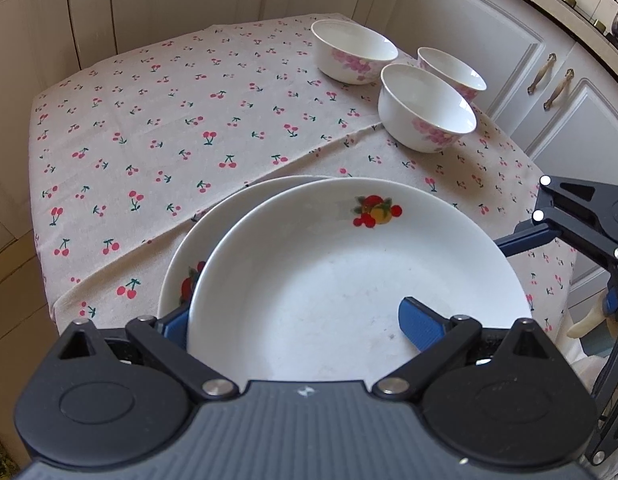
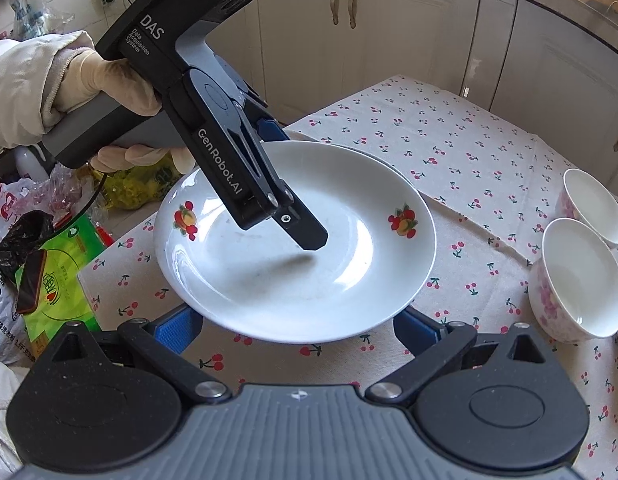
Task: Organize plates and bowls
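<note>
White glazed ceramic, the fruit-printed upper plate [image 1: 349, 276] at lower centre is pinched at its rim by the left gripper [image 1: 301, 322] above a second plate [image 1: 189, 248]. Rigid, slick and breakable, it is best held at the rim. The right gripper [image 2: 297, 330] is spread wide, empty.

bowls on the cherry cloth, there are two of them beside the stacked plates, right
Not quite: there are three bowls, not two. The left wrist view shows one bowl at the back, another to its right and a third nearer. They do sit on the cherry cloth, beside the stacked plates.
</note>
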{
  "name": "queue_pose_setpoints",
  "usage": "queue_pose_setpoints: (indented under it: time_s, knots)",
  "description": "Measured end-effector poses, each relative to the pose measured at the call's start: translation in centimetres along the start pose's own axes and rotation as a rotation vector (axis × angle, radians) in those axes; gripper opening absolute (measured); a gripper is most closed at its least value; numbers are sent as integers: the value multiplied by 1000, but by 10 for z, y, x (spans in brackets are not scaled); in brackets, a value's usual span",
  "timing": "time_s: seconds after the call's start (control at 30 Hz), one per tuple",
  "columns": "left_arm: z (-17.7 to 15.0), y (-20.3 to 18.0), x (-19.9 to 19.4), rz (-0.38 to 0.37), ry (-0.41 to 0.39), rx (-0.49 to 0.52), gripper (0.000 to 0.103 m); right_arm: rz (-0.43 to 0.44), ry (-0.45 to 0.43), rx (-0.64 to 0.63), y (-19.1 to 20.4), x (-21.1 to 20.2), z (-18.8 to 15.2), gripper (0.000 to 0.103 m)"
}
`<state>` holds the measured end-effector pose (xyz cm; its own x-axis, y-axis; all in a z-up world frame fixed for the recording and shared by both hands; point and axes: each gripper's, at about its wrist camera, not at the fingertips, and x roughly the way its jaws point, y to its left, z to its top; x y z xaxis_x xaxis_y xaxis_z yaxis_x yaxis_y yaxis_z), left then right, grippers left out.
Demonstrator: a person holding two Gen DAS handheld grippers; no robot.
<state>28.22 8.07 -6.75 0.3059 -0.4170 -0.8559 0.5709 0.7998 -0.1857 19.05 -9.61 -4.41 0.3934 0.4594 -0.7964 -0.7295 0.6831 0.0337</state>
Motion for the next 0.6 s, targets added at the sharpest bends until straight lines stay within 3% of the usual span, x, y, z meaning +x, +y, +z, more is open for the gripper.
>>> queue_pose_setpoints:
  time_s: [0.6]
  knots:
    - [11, -9, 4, 71, 78, 92, 100, 22, -38, 26, 2, -9, -3, 103]
